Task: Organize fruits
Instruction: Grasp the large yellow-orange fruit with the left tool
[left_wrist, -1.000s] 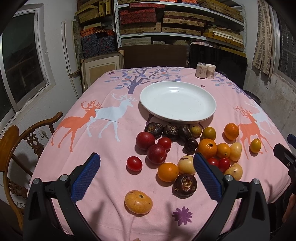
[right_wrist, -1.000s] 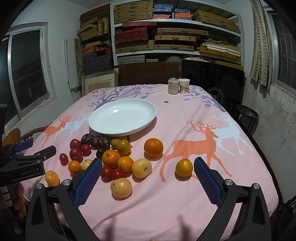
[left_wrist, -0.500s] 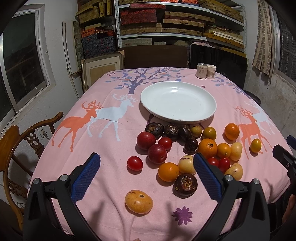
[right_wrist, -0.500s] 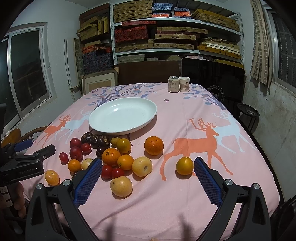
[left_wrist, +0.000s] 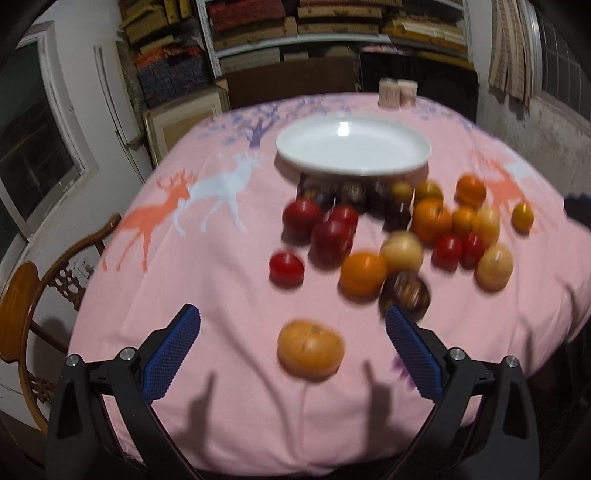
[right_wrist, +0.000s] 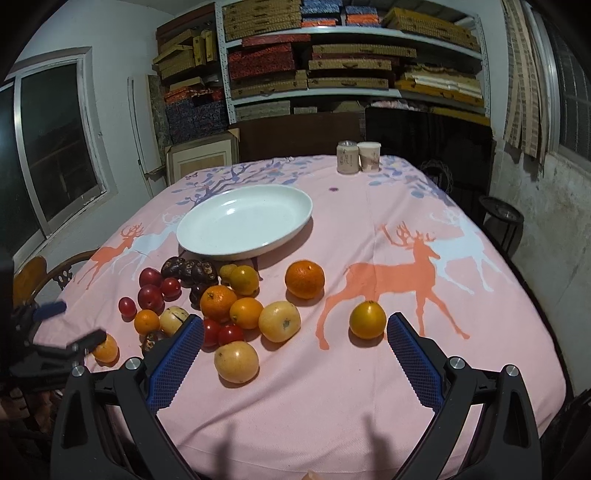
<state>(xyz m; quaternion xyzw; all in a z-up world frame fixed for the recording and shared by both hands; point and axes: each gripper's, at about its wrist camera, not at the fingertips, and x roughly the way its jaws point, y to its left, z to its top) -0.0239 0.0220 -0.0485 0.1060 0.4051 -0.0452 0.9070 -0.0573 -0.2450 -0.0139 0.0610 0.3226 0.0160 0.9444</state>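
the left gripper (left_wrist: 291, 343) is hanging with jaws spread wide over the flattened orange persimmon-like fruit (left_wrist: 311, 348), which is lying straight ahead between its blue pads, broad side across. the right gripper (right_wrist: 295, 350) is gaping too, holding nothing, farther off.

Fruits (right_wrist: 229, 306) lie loose on the pink cloth at 6 o'clock of the empty white plate (right_wrist: 243, 225) — oranges, red plums, yellow ones, dark brown ones — 1 orange-yellow fruit (right_wrist: 367, 319) sits apart at 4 o'clock.
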